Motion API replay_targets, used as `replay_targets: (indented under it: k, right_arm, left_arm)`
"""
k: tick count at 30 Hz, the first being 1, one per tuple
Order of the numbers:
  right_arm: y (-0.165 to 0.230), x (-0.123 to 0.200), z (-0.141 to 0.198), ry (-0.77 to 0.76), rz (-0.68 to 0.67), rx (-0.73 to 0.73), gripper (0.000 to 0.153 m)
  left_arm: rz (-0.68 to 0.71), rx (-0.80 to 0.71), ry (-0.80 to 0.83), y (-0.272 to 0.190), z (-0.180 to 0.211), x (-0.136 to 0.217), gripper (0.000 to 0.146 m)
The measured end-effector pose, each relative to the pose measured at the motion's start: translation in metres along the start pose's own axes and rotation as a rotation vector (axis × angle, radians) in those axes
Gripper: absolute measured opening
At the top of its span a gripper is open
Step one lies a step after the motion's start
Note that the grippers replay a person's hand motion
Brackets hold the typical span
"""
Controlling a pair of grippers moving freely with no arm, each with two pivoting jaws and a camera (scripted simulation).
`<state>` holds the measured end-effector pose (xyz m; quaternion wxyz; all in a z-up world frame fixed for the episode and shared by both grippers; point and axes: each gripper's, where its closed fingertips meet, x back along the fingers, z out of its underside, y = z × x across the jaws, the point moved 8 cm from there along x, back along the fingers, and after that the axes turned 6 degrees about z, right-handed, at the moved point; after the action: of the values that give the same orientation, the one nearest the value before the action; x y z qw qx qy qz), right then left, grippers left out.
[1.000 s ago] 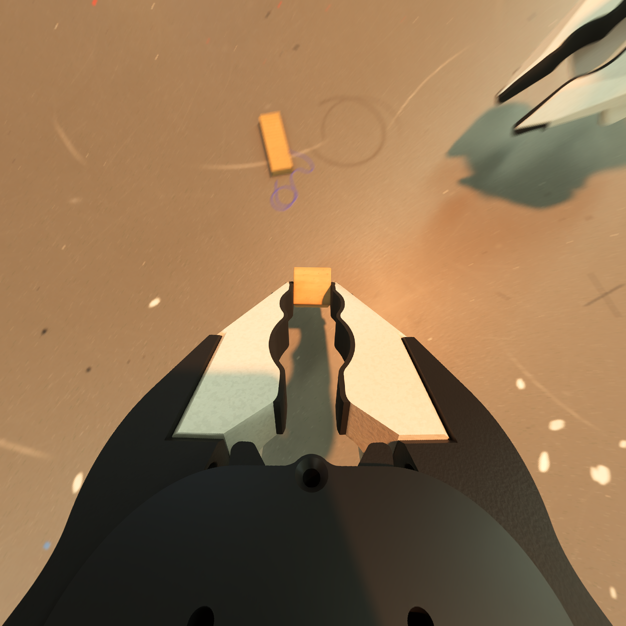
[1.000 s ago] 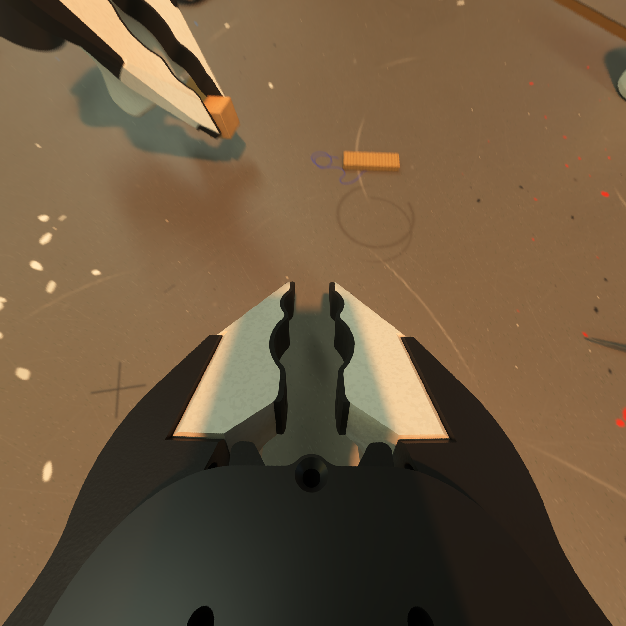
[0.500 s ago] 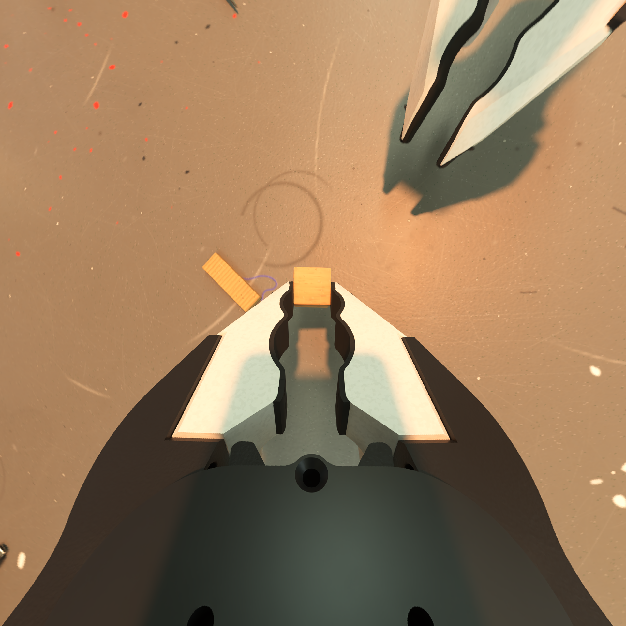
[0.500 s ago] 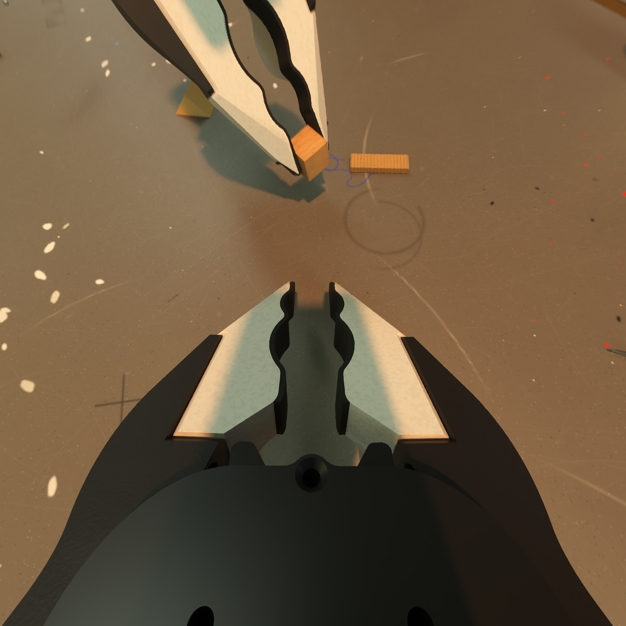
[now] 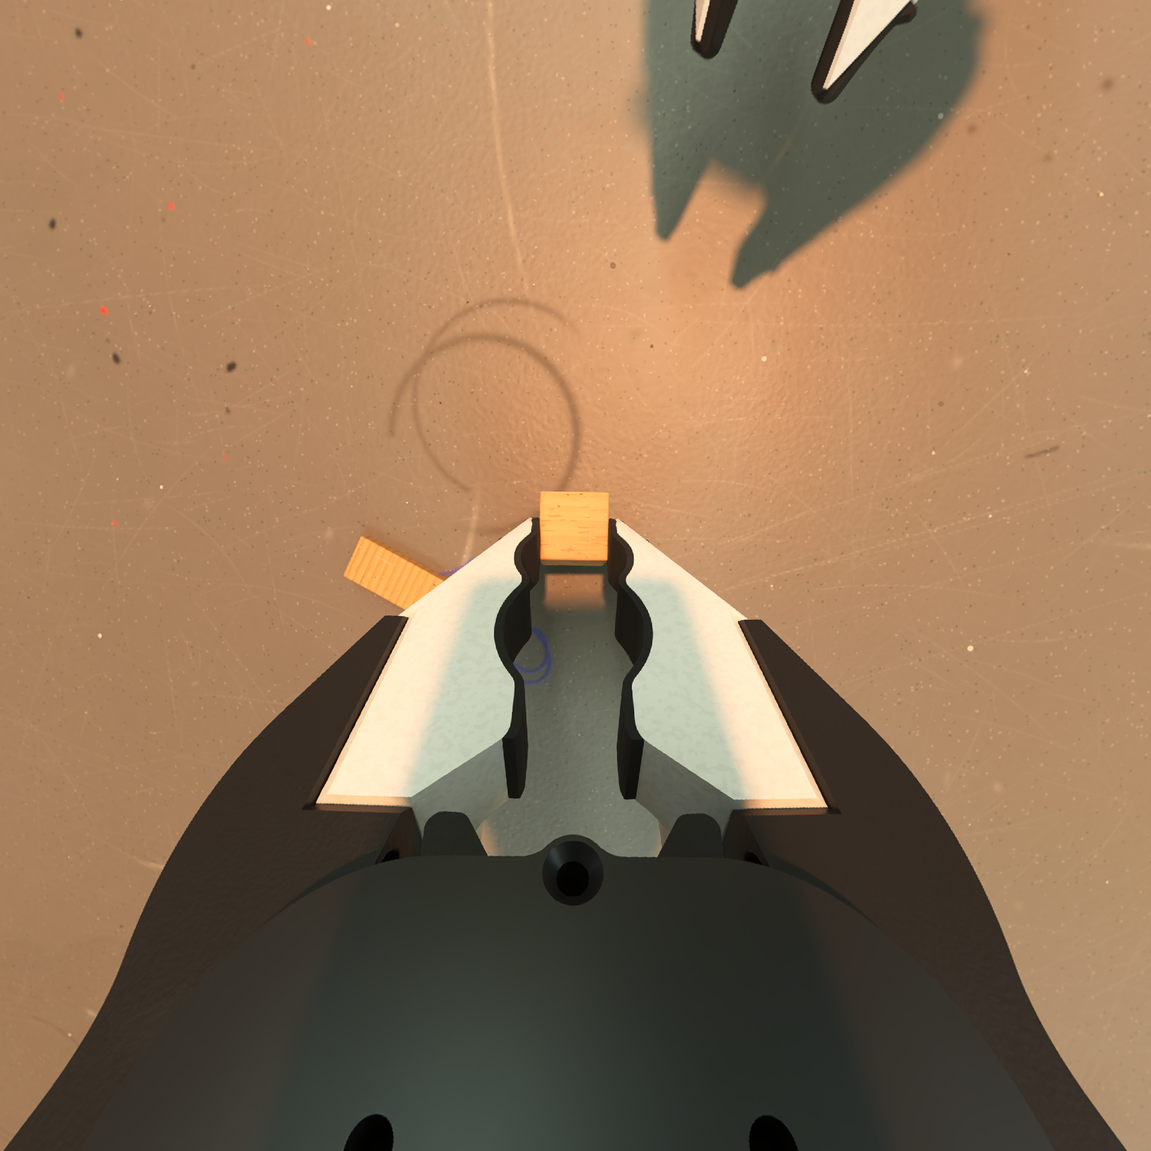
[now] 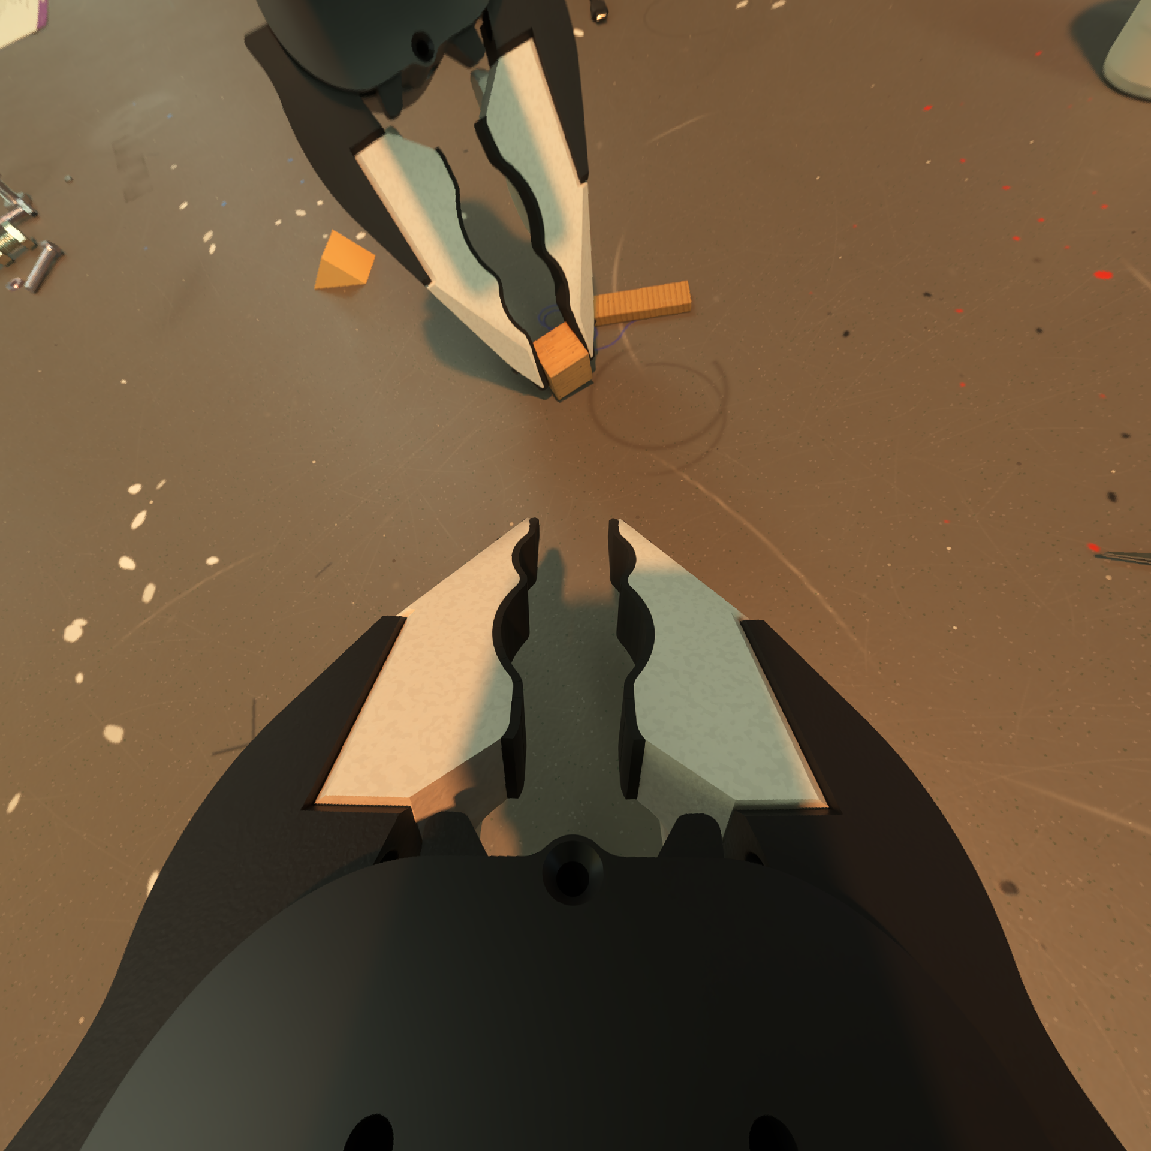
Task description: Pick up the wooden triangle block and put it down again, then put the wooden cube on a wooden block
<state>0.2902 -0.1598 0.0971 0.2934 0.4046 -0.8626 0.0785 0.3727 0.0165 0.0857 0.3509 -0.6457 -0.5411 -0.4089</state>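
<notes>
The left gripper [image 5: 573, 529] has its fingers clamped on the wooden cube [image 5: 573, 526], which sits right at the fingertips with its far face sticking out past them. In the right wrist view the same left gripper [image 6: 563, 361] points steeply down at the bench [image 6: 872, 386], and the cube [image 6: 563, 360] hangs low over the surface; whether it touches the bench cannot be told. Just beside the left finger lies the flat wooden block [image 5: 389, 573], partly hidden behind that finger in the left wrist view; from the right wrist view the block [image 6: 643, 301] lies flat on the bench just behind the fingertips, and the cube is beside it, not on it. A faint ring mark [image 6: 660, 405] on the bench lies just in front of the cube. The wooden triangle block [image 6: 344, 261] rests on the bench off to the side, apart from both grippers. The right gripper [image 6: 573, 529] hovers with its fingers apart and nothing between them, facing the left one, well back from the cube. Small metal parts [image 6: 25, 243] lie near the bench's far edge.
</notes>
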Motion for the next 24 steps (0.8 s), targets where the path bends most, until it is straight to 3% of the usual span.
replay_targets:
  k: [16,24]
  right_arm:
    - [-0.001,-0.006,0.002,0.032,-0.024,-0.003,0.023]
    - [-0.001,-0.005,0.001,0.026,-0.019,-0.004,0.023]
  left_arm:
    - [0.025,0.001,-0.027,0.004,0.003,0.010,0.021]
    - [-0.146,0.127,-0.021,0.017,0.015,0.026,0.021]
